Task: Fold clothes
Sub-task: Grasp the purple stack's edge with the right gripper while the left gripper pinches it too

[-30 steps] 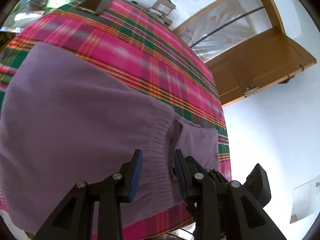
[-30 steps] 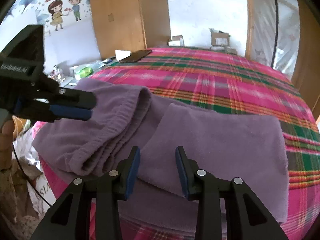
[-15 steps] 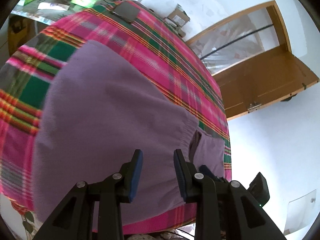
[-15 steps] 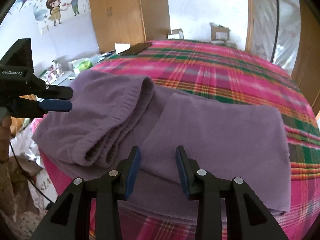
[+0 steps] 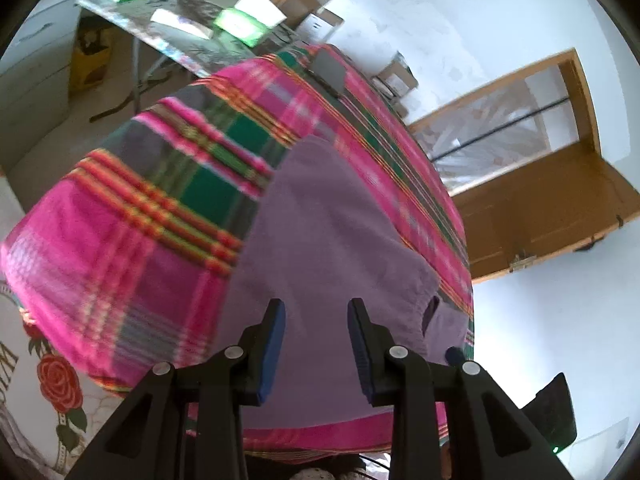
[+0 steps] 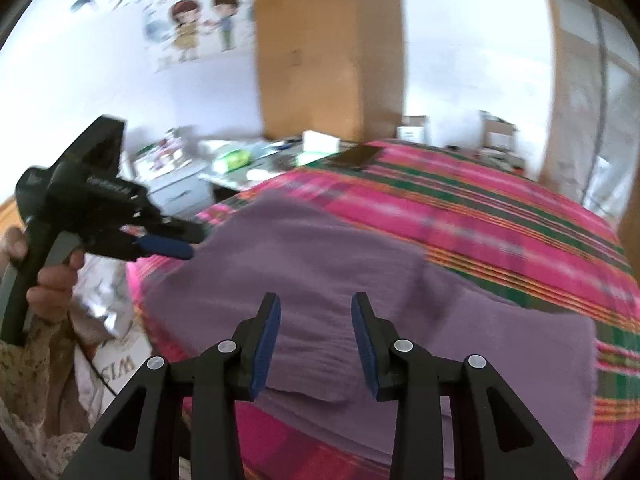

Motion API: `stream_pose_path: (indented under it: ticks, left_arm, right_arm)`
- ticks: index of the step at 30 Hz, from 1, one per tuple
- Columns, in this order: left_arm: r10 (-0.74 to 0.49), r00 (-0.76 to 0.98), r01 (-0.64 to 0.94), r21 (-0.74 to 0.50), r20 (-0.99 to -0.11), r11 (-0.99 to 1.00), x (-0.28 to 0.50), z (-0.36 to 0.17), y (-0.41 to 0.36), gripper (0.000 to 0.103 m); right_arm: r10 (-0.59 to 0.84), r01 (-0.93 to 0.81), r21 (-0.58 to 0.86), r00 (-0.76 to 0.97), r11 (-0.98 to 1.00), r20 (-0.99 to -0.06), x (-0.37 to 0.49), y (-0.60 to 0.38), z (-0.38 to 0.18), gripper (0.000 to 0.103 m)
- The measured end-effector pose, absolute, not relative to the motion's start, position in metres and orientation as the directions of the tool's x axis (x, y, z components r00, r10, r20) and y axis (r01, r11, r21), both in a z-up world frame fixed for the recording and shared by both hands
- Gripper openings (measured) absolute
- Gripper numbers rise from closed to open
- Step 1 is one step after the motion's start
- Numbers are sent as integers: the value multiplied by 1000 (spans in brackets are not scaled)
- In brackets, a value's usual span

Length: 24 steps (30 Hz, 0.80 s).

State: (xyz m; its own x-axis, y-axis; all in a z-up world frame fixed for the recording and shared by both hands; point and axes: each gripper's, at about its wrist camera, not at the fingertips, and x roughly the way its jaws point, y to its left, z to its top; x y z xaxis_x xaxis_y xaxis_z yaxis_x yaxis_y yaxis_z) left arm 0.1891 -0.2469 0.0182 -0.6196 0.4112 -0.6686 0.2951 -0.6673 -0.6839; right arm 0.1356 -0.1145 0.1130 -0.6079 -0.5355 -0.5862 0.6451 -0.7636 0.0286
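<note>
Garment: purple fleece garment [image 5: 332,248], folded over, lying flat on the pink-and-green plaid blanket [image 5: 132,240] near its front edge; also spread across the lower middle of the right wrist view [image 6: 320,280].

Surface: looks like a bed under that plaid cover, can't say for sure.

Left gripper [image 5: 316,344]: fingers parted, nothing pinched between them. Purple fleece fills the gap from behind and below, no pad pressing on it. Elasticated hem bunched up just right of the right-hand finger [image 5: 362,344].

Left gripper, seen from the right wrist [image 6: 168,246]: held in a hand [image 6: 48,276] off the left side of the bed, blue-tipped fingers pointing at the left edge of the fleece, right at it or just short, too blurry to call contact.

Right gripper [image 6: 316,340]: fingers apart too, empty. Hovering over the front part of the folded fleece, with the thicker folded layer's edge showing between and below the pads. No visible touch.

Fold: upper layer sits on the left half, a flatter single layer stretches out to the right [image 6: 520,344].

Other stuff: dark flat phone-like thing [image 6: 358,156] at the far end of the blanket, well apart from the fleece. Cluttered worktop [image 5: 176,28] beyond the bed's corner. Wooden door [image 5: 552,208] off to the right.
</note>
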Motion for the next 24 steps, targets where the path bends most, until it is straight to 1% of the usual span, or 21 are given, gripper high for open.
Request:
stream_pose_path:
  ticks: [4,9,13,19,21,23,24]
  left_arm:
    - [413,-609,323,-687,-677,-651,197,8,-257,33]
    - [402,-602,346,-679,-690,-648,205,1,-265,33]
    - [435,-565,344,-679,-701,-648,204,-11,-264,33]
    - [497,-551,321,-720,-670,-615,201,-18,-266,35]
    - [522,-541,314,-734,-660,-602,199,-20,-266,35]
    - [550,-532,308,-753,-643,-582,198,-21,-267,35]
    - [572,-529,301,-768,-627,-565,196,-22,-268,35]
  right_arm:
    - [-560,712,2,-550,-702,-620,142,-149,103,38]
    - [-599,783,9,-468,-622,-650,148,-182,91,38]
    - [-626,815,36,-415,-578,-660,150,-199,83,39]
    - [-642,845,41,-373,-534,-670,154,-219,74,39]
    - [-646,851,36,-370,-524,-667,156,-224,72,42]
    - [-655,861,20,-372,-508,-658,160,-228,72,48]
    - [-659,866,11,-372,-500,-654,162,-230,72,49]
